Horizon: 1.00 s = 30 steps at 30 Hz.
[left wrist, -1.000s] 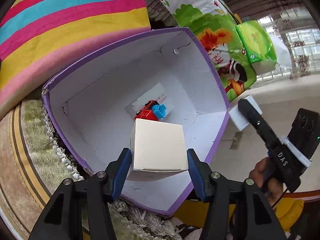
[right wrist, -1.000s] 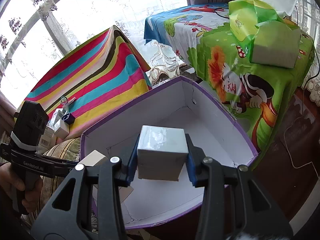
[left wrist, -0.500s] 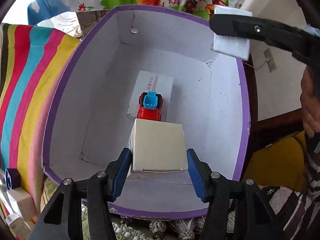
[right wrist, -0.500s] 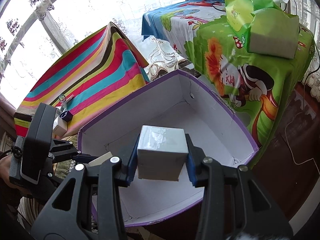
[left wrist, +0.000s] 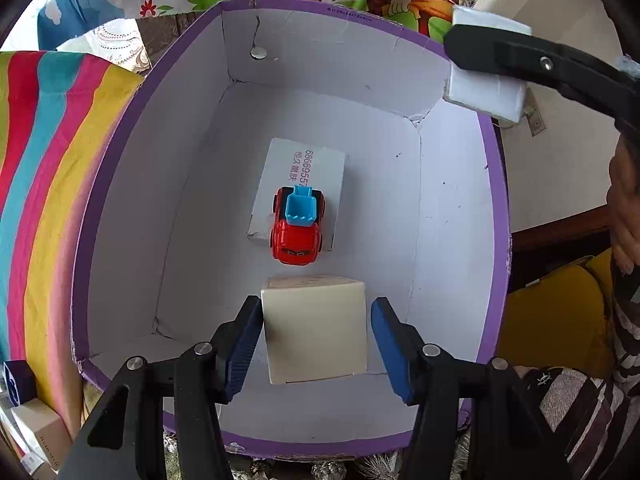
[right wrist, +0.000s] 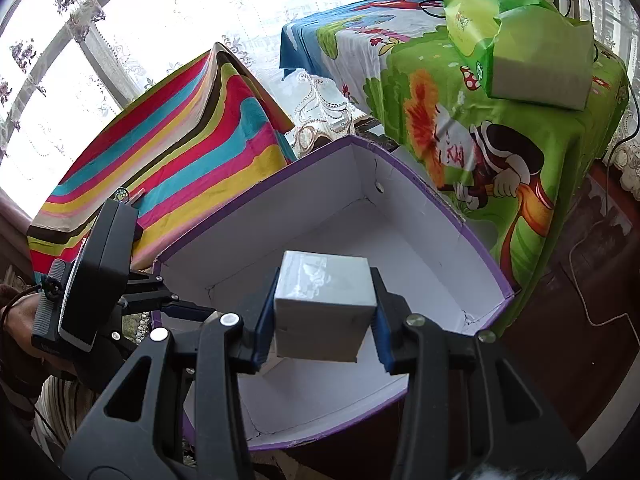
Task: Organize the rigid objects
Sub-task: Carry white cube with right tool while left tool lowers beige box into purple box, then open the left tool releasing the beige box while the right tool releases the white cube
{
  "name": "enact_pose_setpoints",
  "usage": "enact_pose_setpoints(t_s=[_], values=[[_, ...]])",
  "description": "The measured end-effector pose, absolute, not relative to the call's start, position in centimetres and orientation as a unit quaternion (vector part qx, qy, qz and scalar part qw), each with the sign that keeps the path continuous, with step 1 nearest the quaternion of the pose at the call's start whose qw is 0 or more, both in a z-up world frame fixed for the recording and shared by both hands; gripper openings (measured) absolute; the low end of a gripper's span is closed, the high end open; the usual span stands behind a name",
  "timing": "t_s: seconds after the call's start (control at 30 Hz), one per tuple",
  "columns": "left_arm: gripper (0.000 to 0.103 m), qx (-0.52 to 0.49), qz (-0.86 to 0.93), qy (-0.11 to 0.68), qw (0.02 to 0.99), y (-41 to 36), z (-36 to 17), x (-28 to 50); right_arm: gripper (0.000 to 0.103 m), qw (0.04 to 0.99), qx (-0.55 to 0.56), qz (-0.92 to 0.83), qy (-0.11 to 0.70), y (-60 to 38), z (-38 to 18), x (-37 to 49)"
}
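A purple box (left wrist: pixel 120 184) with a white inside stands open below me. On its floor lies a flat white carton (left wrist: pixel 316 164) with printed digits, and a red toy car (left wrist: pixel 298 228) with a blue top sits on it. My left gripper (left wrist: pixel 316 308) points down into the box, shut on a cream cube box (left wrist: pixel 316 332) held above the floor. My right gripper (right wrist: pixel 325 280) is shut on a glossy white box (right wrist: pixel 324 304) over the box's near rim (right wrist: pixel 452 216). In the left wrist view that white box (left wrist: pixel 484 96) hangs at the far right corner.
A rainbow-striped cloth (right wrist: pixel 168 148) lies left of the box, and a cartoon-print cloth (right wrist: pixel 500 128) with a green tissue pack (right wrist: pixel 520 40) is behind it. Small boxes (left wrist: pixel 36 428) sit at the lower left. A yellow cushion (left wrist: pixel 556 320) and a person's hand (left wrist: pixel 624 208) are at the right.
My left gripper has rolled and shifted over the purple box, so it now looks straight down inside, still holding the cream box. The right gripper has stayed put with its white box.
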<state>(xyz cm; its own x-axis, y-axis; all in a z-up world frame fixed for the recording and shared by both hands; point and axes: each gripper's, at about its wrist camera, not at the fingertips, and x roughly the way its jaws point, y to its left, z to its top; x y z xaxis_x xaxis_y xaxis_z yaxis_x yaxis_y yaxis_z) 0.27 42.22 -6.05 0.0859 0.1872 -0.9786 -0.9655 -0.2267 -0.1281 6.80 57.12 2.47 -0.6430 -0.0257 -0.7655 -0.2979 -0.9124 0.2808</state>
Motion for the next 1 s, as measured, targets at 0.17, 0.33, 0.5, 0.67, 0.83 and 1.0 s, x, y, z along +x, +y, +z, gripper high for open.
enact_pose_setpoints(t_s=[0.17,0.33,0.5,0.67,0.83,1.0], values=[[0.057,-0.537,0.57,0.388,0.486,42.3,-6.5,0.3,0.046,0.074,-0.419,0.884,0.193,57.0,2.4,6.7],[0.052,-0.52,0.582,0.393,0.487,42.3,-6.0,0.2,0.046,0.073,-0.421,0.883,0.193,57.0,2.2,6.6],[0.052,-0.498,0.593,0.394,0.496,42.3,-5.2,0.1,0.046,0.073,-0.424,0.882,0.194,57.1,2.0,6.6],[0.052,-0.504,0.582,0.401,0.496,42.3,-5.6,0.0,0.046,0.073,-0.424,0.881,0.194,57.2,2.0,6.6],[0.053,-0.507,0.585,0.394,0.495,42.2,-5.3,-0.8,0.046,0.079,-0.434,0.876,0.195,57.6,1.5,6.6],[0.062,-0.515,0.591,0.393,0.481,41.8,-5.1,-1.5,0.046,0.082,-0.452,0.868,0.19,57.9,0.4,6.2]])
